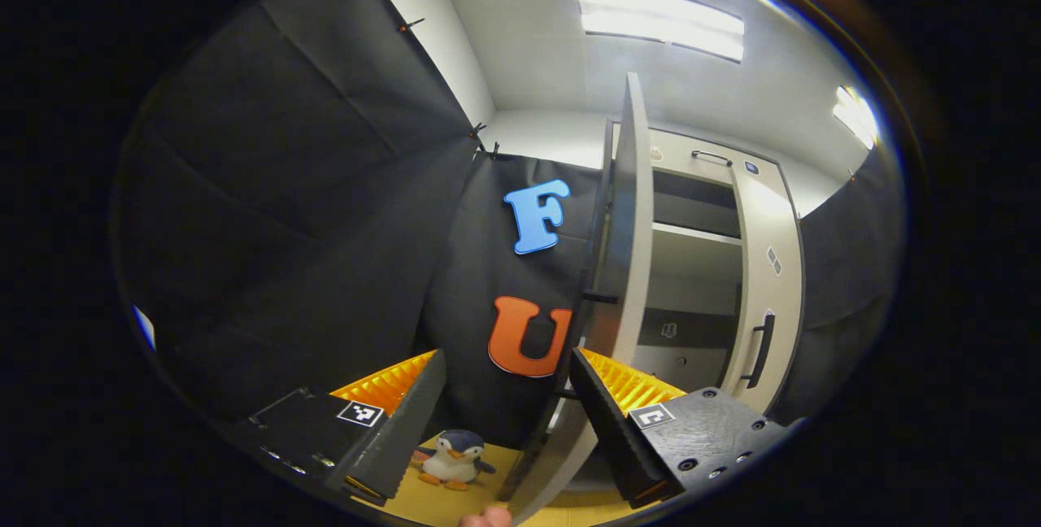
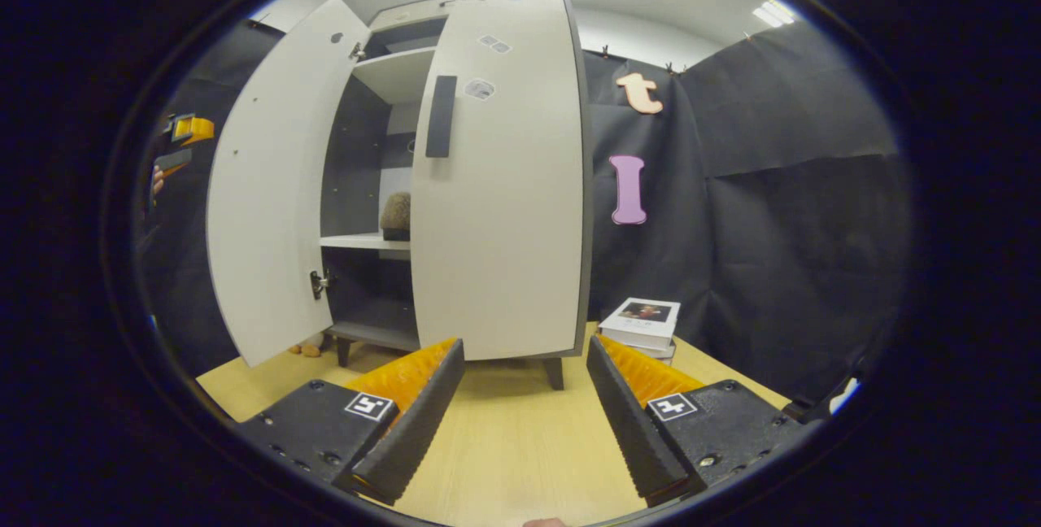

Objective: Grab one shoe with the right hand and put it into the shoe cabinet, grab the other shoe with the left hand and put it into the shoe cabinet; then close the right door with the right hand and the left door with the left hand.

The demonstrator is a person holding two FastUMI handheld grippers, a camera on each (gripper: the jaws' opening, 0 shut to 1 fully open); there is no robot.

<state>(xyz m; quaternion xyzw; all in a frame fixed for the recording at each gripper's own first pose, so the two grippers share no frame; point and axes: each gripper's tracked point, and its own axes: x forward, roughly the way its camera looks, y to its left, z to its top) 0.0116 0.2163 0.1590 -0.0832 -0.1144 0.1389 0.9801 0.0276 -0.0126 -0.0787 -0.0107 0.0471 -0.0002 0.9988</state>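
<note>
The shoe cabinet stood on the wooden table, right door closed, left door swung open. One shoe sat on its middle shelf. The left gripper was spread beside the left door's edge; the right gripper hung released, empty. A toy penguin lay near the left.

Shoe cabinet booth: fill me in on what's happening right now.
A person holds a gripper in each hand in front of the shoe cabinet. Its right door looks closed; its left door stands open. A shoe sits on the shelf inside. The left gripper is open with the left door's edge between its fingers, not visibly pressed. The right gripper is open and empty over the wooden table.
</note>
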